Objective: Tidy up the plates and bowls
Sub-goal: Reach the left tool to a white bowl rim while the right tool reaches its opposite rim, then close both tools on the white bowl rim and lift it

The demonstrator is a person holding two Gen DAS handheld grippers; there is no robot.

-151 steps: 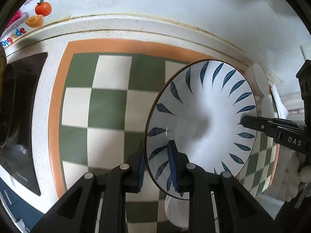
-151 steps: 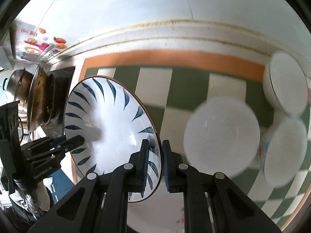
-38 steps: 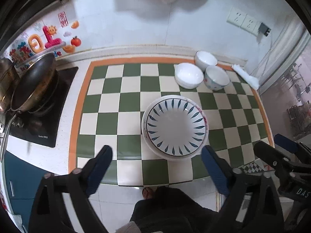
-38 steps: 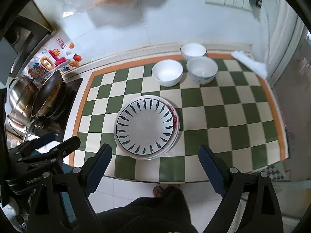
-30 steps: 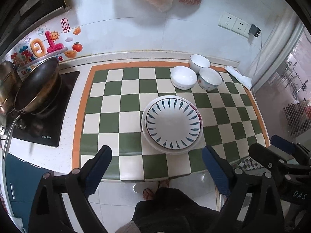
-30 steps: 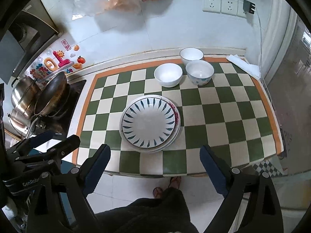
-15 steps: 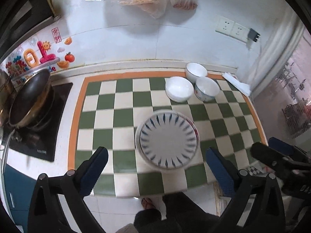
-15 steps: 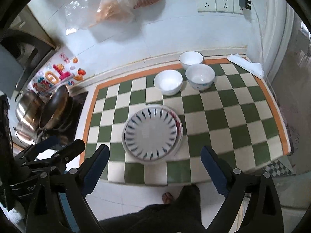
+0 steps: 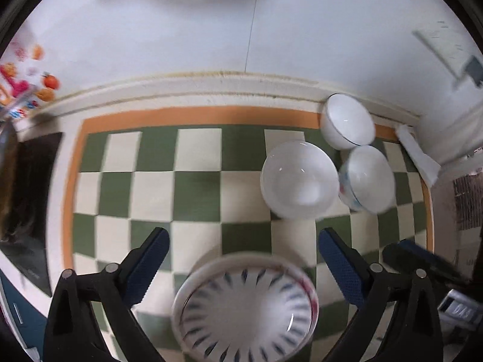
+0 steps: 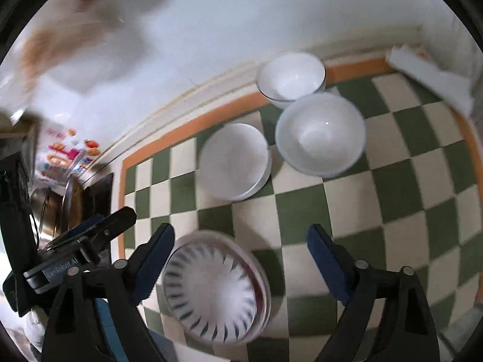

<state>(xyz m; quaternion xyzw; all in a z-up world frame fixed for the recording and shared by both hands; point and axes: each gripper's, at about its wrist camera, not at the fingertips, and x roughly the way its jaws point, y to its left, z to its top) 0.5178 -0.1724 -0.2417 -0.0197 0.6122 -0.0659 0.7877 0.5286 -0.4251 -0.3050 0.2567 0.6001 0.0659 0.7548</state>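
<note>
A blue-leaf plate (image 9: 244,307) tops a stack of plates on the green checkered mat (image 9: 196,187), blurred by motion. Behind it stand three bowls: a wide white one (image 9: 299,178), one with a blue and red pattern (image 9: 366,178), and one with a thin dark rim (image 9: 347,123). My left gripper (image 9: 241,241) hovers over the mat just beyond the stack, its jaws wide and closing, with nothing pressed between the pads. My right gripper (image 10: 241,235) hangs over the plate stack (image 10: 214,289), jaws also wide and closing on nothing. The bowls (image 10: 234,160) lie ahead of it.
A black cooktop (image 9: 27,196) with a metal pan (image 10: 57,208) sits at the left. A folded white cloth (image 9: 418,157) lies at the mat's back right corner. The white tiled wall rises right behind the bowls.
Both grippers have dropped and swung forward toward the counter, so plates and bowls loom much larger. The leaf plate both grippers held five seconds ago now lies on the stack.
</note>
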